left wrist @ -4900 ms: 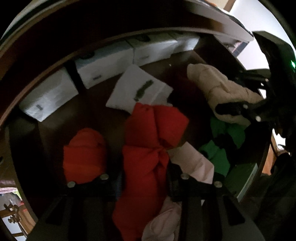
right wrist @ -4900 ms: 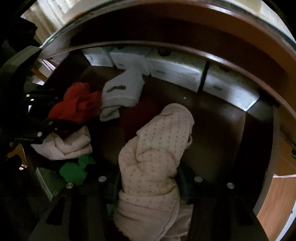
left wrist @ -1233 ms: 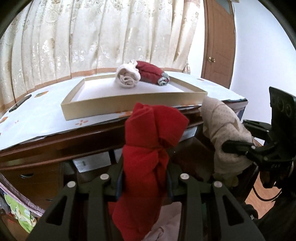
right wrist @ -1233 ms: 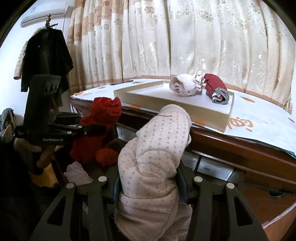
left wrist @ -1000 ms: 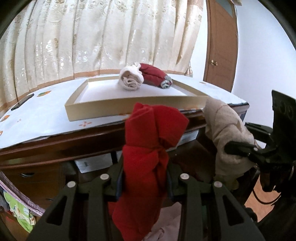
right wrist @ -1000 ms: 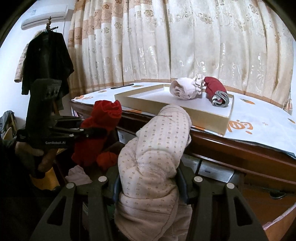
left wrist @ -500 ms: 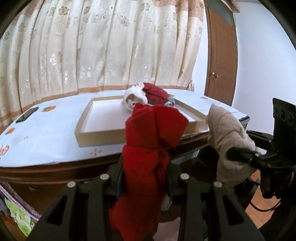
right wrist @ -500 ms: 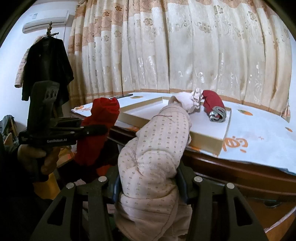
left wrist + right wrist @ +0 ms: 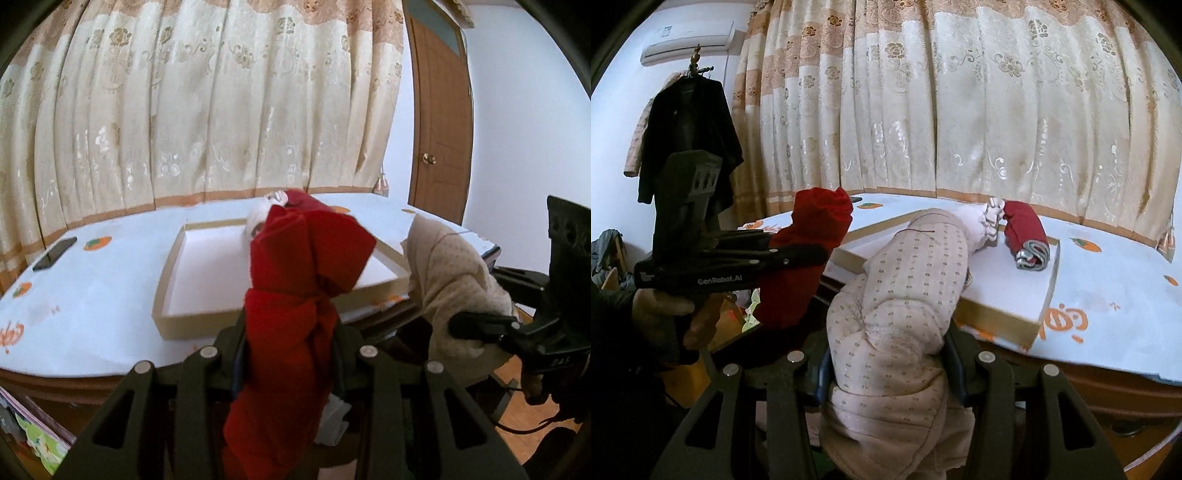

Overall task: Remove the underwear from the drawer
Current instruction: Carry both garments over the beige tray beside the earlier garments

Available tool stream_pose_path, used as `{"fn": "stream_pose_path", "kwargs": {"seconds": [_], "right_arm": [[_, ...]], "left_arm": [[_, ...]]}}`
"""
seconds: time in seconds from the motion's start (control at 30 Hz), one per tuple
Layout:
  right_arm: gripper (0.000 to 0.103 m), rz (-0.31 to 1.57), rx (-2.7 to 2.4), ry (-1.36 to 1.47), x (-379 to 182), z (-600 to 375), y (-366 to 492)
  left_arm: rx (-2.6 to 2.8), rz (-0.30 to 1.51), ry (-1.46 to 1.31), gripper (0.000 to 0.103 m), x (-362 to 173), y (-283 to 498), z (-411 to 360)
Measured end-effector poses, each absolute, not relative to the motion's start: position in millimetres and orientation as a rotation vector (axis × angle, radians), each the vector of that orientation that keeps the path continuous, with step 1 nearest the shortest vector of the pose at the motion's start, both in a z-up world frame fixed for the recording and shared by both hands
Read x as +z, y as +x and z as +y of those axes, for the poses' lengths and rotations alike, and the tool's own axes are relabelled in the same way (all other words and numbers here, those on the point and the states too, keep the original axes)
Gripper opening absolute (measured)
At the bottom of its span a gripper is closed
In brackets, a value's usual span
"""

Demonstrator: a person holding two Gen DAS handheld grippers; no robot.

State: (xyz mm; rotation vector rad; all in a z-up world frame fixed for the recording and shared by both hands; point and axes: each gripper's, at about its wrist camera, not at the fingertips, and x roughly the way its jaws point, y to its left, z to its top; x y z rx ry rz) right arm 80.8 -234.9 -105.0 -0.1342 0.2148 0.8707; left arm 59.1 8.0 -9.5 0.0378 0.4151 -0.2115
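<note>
While both bundles are hanging clear of the drawer, the left gripper (image 9: 288,354) is clamping its jaws on a soft red knotted cloth roll (image 9: 299,295), and the right gripper (image 9: 886,369) is squeezing a plump pink dotted knit roll (image 9: 897,314). Each underwear roll is likely light, limp and compressible, so gripping mid-body, as now, is probably keeping it from unrolling. Beyond them, a shallow beige cardboard tray (image 9: 997,317) is sitting near the front edge of the white printed tablecloth (image 9: 1108,314), holding a dark red roll with grey trim (image 9: 1027,240) and a pale pink frilled roll (image 9: 982,221) by its far edge. Cream embroidered curtains (image 9: 960,110) are hanging behind.
</note>
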Motion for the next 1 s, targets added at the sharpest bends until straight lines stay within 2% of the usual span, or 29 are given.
{"fn": "stream_pose_path", "kwargs": {"seconds": [1.0], "right_arm": [[0.051, 0.321, 0.863, -0.024, -21.4, -203.4, 166.4]], "left_arm": [[-0.209, 0.47, -0.057, 0.034, 41.5, 150.4, 30.6]]}}
